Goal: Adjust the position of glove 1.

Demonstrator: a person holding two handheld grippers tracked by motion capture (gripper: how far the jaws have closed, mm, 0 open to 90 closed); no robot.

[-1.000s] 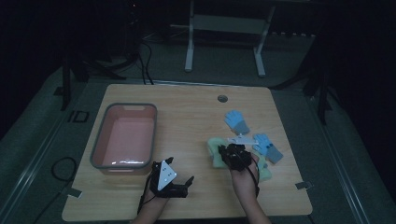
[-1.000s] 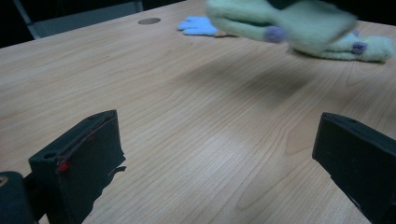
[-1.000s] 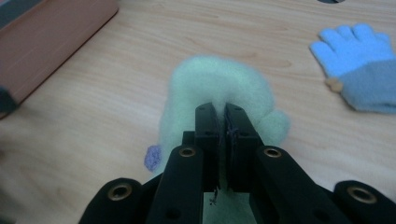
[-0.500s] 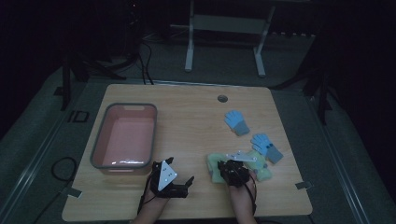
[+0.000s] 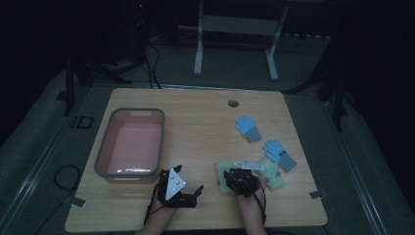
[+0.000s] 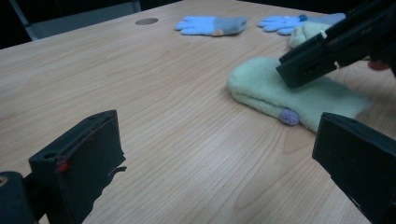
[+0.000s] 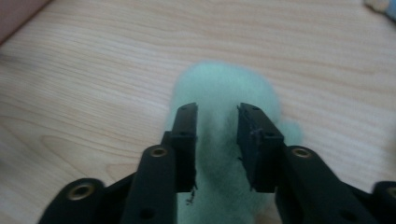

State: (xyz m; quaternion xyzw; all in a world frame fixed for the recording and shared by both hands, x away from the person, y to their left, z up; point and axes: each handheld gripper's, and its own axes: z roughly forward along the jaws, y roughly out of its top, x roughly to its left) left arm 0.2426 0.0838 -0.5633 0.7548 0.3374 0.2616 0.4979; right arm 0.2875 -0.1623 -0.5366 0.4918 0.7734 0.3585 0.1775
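We note one green mitten [image 7: 224, 93] flat on the table [image 5: 195, 112] near its front edge, our right gripper [image 7: 215, 140] just opening over it, jaws parted astride the fleece to let go, left gripper [image 6: 219, 158] idle, jaws wide.

Worktop [image 6: 140, 116]: pale wood-grain surface, smooth, with a soft matt sheen. Green mitten [image 6: 280, 93]: thick fleecy cloth, fuzzy and matt, bearing a small purplish knitted spot. Blue gloves [image 6: 210, 25] toward the far right edge: fine knitted cloth with grey cuffs, matt. Tub [image 5: 105, 152] near the left edge: smooth plastic, pink inside with a grey rim, faintly glossy. Right claw [image 7: 215, 140]: black matt hard plastic with brass-coloured metal rivets. Left claw [image 6: 219, 168]: the same black matt plastic, scuffed at the edges.
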